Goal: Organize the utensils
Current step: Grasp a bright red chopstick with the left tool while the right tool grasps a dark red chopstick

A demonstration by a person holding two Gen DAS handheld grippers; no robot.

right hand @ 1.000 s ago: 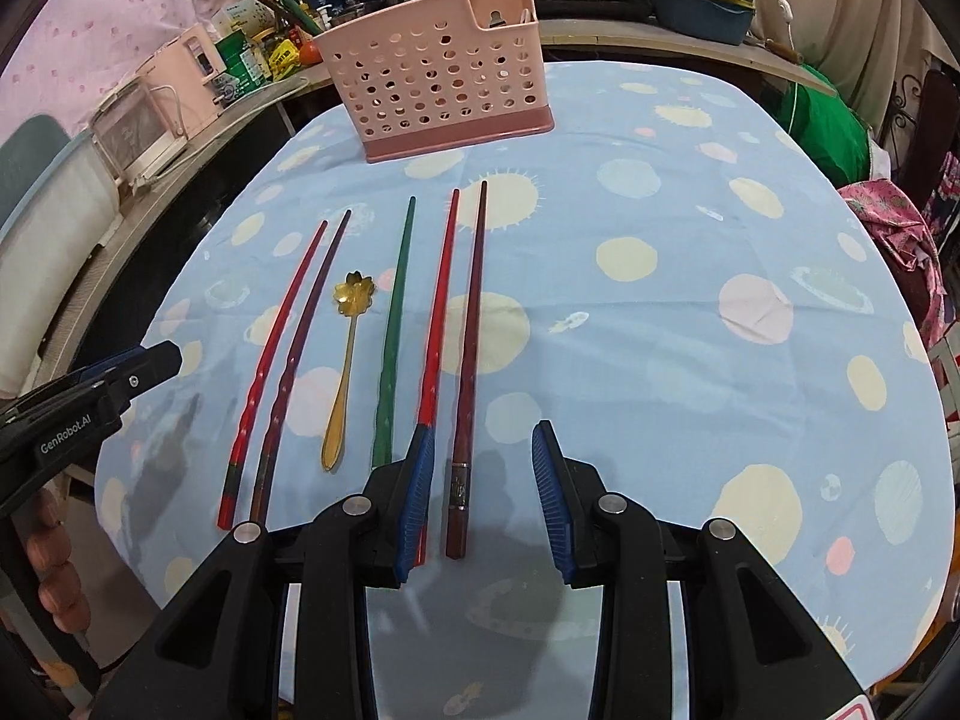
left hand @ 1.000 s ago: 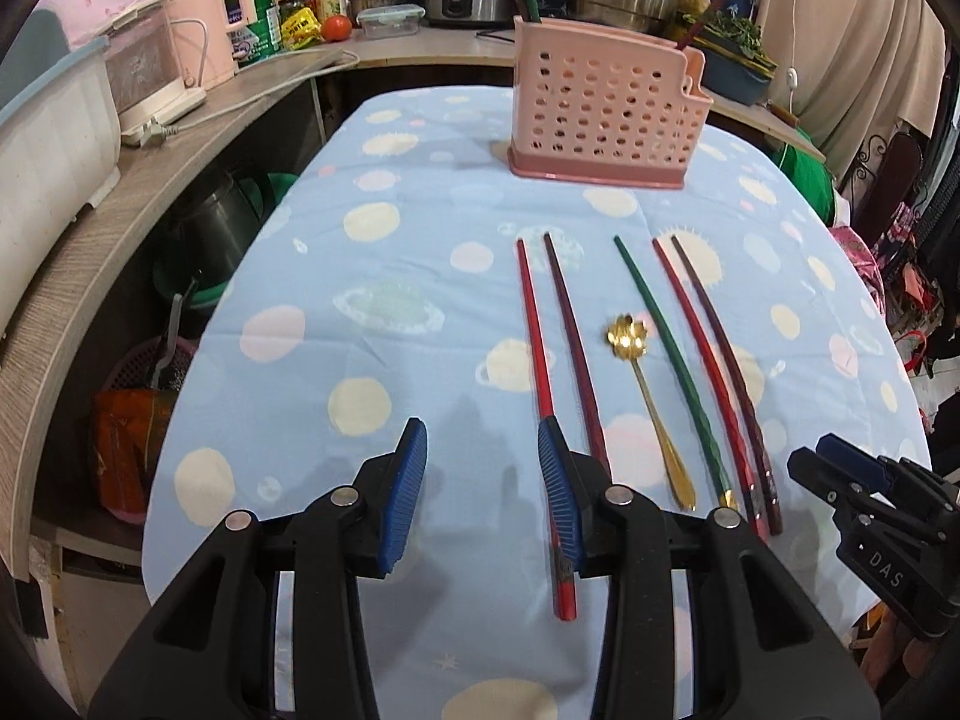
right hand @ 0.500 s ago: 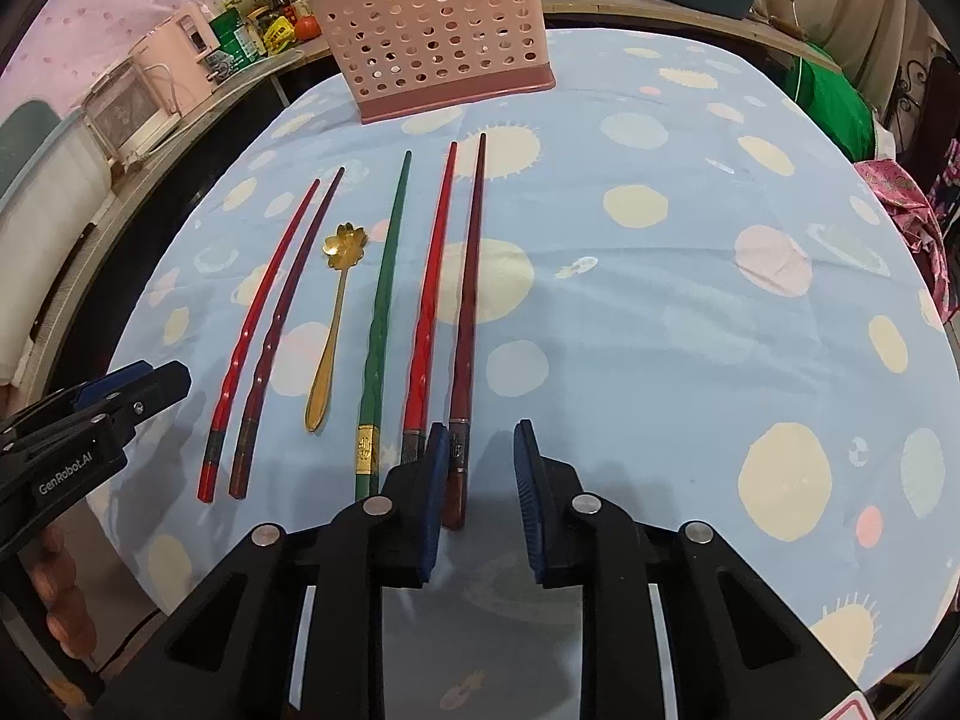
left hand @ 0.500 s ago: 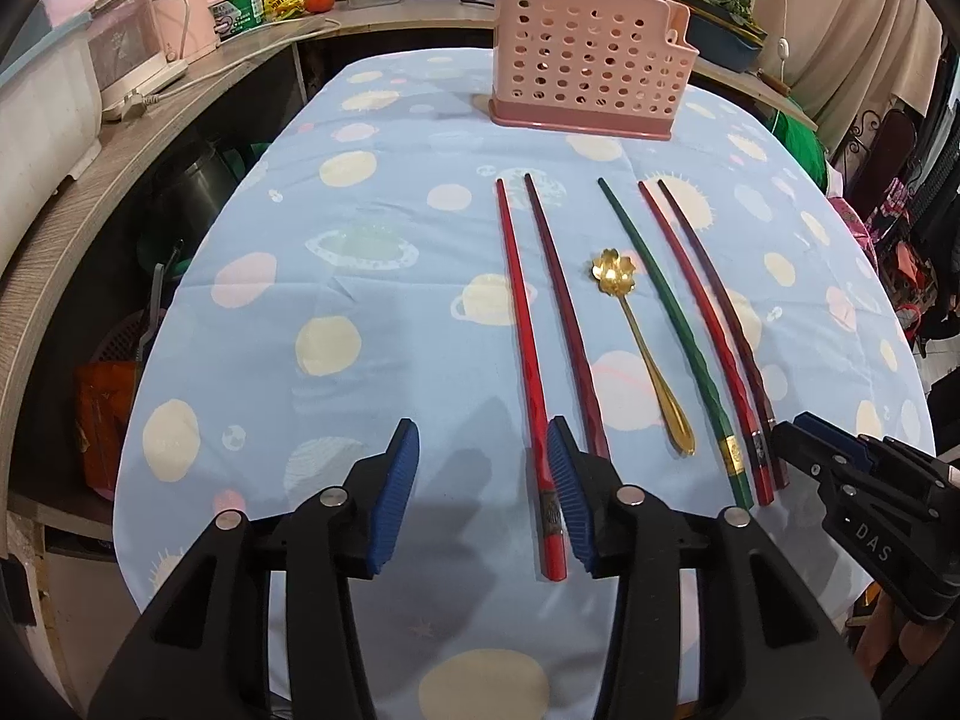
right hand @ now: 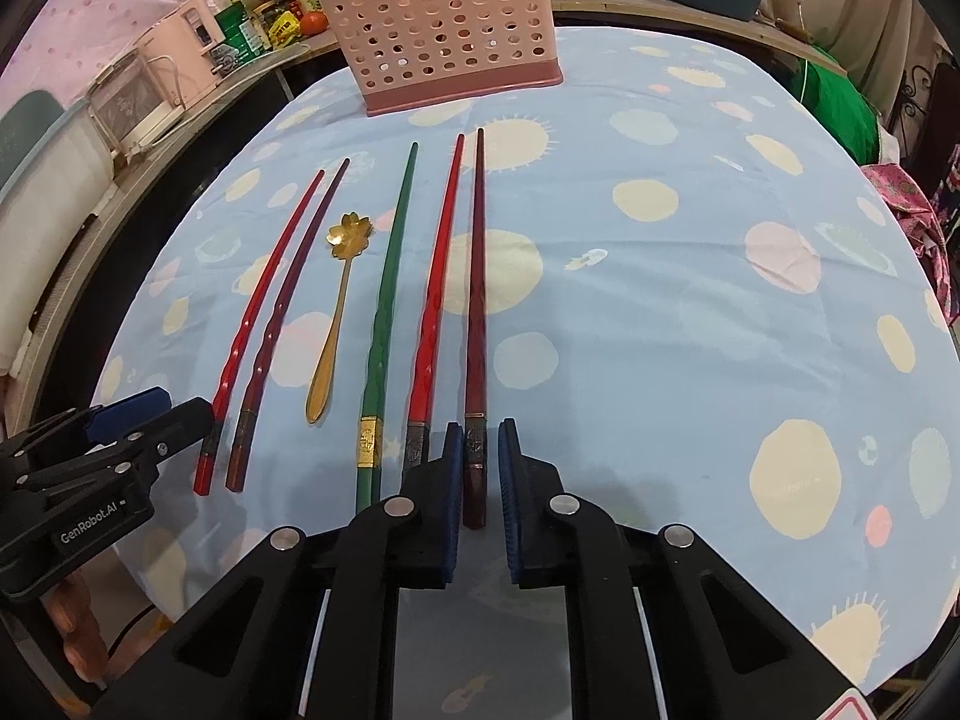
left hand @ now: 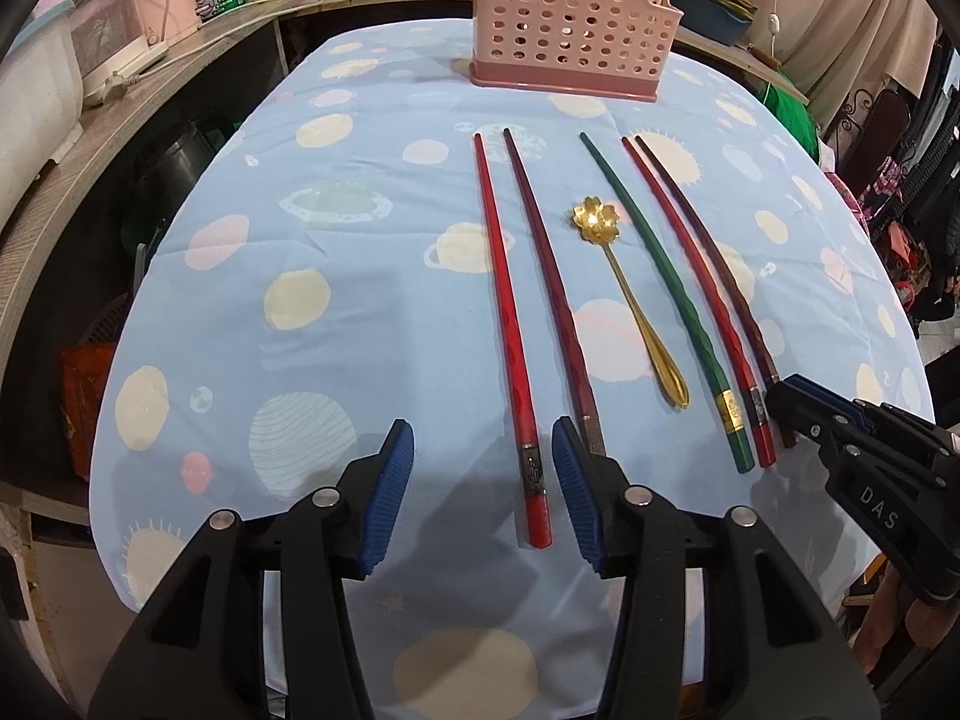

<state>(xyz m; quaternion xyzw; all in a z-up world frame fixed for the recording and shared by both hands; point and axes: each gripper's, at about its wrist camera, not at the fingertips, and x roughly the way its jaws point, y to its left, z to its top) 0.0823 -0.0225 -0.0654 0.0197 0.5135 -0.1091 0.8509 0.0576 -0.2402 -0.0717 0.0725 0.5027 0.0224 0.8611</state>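
Observation:
Several chopsticks and a gold flower-bowl spoon (left hand: 630, 294) (right hand: 336, 312) lie side by side on the blue cloth. A pink perforated utensil basket (left hand: 570, 18) (right hand: 444, 30) stands at the far end. My left gripper (left hand: 483, 450) is open, its pads either side of the thick end of the leftmost red chopstick (left hand: 510, 348). My right gripper (right hand: 480, 450) has narrowed around the thick end of the rightmost dark red chopstick (right hand: 477, 300), with a small gap still showing on each side. A green chopstick (right hand: 384, 324) and a red one (right hand: 435, 294) lie just left of it.
The round table (left hand: 312, 312) has a blue planet-print cloth. A wooden counter (left hand: 120, 102) with appliances and jars curves along the left and back. A green bundle (right hand: 840, 102) and pink fabric (right hand: 912, 204) lie beyond the right edge.
Both grippers have pulled back toward the chopsticks' thick ends. The right gripper's jaws have closed in from wide open to a narrow gap around the dark red chopstick.

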